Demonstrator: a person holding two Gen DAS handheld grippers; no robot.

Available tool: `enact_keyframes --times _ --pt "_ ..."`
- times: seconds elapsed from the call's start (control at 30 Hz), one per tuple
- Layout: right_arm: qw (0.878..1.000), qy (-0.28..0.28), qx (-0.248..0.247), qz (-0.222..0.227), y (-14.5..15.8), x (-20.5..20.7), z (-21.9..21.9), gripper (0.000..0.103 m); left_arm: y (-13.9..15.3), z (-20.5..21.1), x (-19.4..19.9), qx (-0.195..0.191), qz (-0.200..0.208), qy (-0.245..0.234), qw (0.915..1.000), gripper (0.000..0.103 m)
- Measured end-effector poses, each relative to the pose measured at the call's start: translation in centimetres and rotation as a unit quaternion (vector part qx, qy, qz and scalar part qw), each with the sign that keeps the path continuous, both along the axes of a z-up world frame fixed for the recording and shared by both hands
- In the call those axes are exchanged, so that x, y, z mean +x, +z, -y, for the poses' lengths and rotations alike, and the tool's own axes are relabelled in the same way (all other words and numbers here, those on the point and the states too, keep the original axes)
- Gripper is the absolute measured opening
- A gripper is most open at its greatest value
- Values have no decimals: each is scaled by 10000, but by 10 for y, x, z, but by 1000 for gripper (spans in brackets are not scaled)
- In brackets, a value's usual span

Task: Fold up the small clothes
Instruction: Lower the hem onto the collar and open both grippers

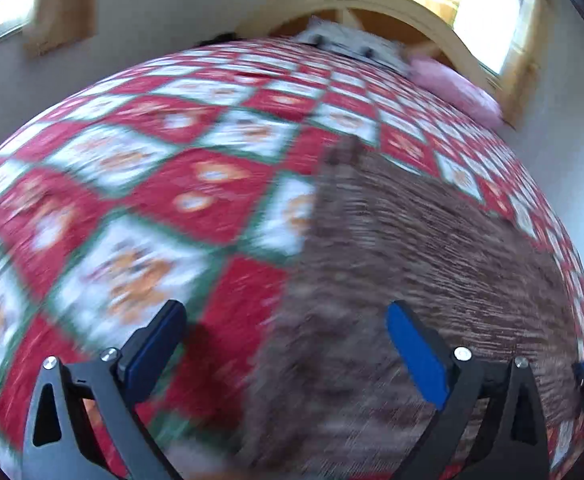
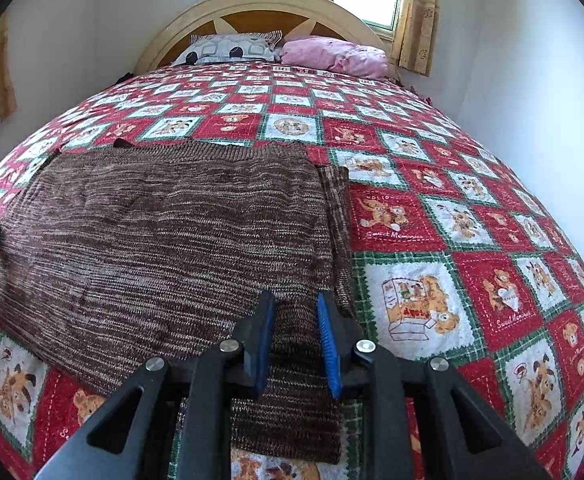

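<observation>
1. While the brown knitted sweater lay spread flat on the bed, on top of the red and white checked quilt with the puppy pictures, both grippers were low over its near edge.

2. The right gripper had its jaws close together, with only a thin gap. A strip of the sweater, maybe a sleeve or the hem, ran between the blue pads. I could not tell if the pads were really pinching the knit or just sitting on each side of it.

3. The left gripper was wide open and held nothing. Its view was very blurry. The sweater sat under its right finger, and the quilt sat under its left finger.

4. The left gripper could shut in the wrong spot. Half of it was over the quilt, so it might grab the quilt too, and the quilt would lift with the sweater.

5. The right gripper might slip. If it only had a few loops of yarn, the soft knit could slide out when lifted, and the fold would flop crooked.

6. The knit could stretch. One gripper pulling before the other had hold would drag the sweater sideways and bunch it up.

7. The narrow strip at the sweater's right side could stick out from the fold if it was not tucked in.
</observation>
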State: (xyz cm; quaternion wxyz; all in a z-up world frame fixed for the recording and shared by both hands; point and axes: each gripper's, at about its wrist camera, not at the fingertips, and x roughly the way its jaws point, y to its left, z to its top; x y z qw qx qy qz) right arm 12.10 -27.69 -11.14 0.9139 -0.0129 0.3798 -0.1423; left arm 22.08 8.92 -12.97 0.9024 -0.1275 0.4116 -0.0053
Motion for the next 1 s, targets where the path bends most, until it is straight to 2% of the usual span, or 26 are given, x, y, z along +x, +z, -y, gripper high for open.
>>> enact_keyframes --times 0.07,0.1,0.23,0.33,0.43,0.47,0.5,0.57,0.6,0.67,0.73,0.8,0.9,0.93,1.0 --pt "10000 -1 -15 7 0 1 0 24 -2 -22 -28 -595 89 306 9977 102" --pt "10000 -2 -30 7 0 1 0 24 -2 -28 -40 -720 176 349 9966 102" --pt "10000 -2 -14 13 0 2 -1 24 0 -25 -67 -416 145 251 9987 101" --pt "10000 -1 42 38 -1 2 0 24 -4 -17 -79 -661 129 201 9975 96" --pt "10000 2 60 43 -1 2 1 24 -6 -7 -80 -618 133 254 9977 92" --pt "10000 3 64 46 -1 2 2 24 -6 -4 -79 -618 80 332 9975 84" --pt "10000 4 74 49 -1 2 2 24 -5 -4 -81 -705 57 408 9967 71" --pt "9999 6 95 57 -1 2 3 24 -4 -8 -91 -1383 -12 613 9885 59" --pt "9999 7 115 63 -2 2 4 24 -7 -9 -95 -1755 -44 726 9818 59" --pt "9999 7 138 73 -1 1 5 24 -14 -9 -98 -2034 19 1034 9736 60" --pt "9999 9 149 80 -1 1 5 24 -15 -5 -91 -1976 83 1143 9736 63" --pt "9999 9 147 79 -2 1 5 24 -13 0 -74 -1948 180 1162 9738 73" --pt "9998 9 153 81 -2 1 5 24 -14 0 -49 -2059 323 1037 9725 72" --pt "9998 9 154 83 -2 1 5 24 -14 -1 -44 -2093 360 1009 9720 68" --pt "9998 10 162 89 -1 1 5 24 -18 -8 -43 -2406 399 915 9655 35"
